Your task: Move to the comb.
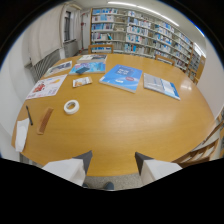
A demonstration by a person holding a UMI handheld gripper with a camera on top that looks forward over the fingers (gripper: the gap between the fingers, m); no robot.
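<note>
A wooden table [125, 130] fills the gripper view, seen from above its near edge. Going left to right: at about nine o'clock from the middle of the table, near its left rim, a white paper [21, 134] hangs over the edge, with a thin dark pen [29, 116] lying just beside it. Next to the pen lies the comb [45, 121], a narrow brown strip pointing roughly toward one o'clock, resting flat on the wood and well apart from the gripper [114, 162]. From the fingers the comb sits at about ten o'clock. Just right of the comb and a little further off is a roll of white tape [71, 106], lying flat.

Further away, at eleven to one o'clock, printed sheets and a blue booklet [122, 76] are spread across the far half of the table, with an open brochure [161, 85] to the right of the booklet. Bookshelves [145, 35] line the wall beyond.

The two fingers stand apart, with a wide gap between them and nothing held; bare table edge and floor show in the gap.
</note>
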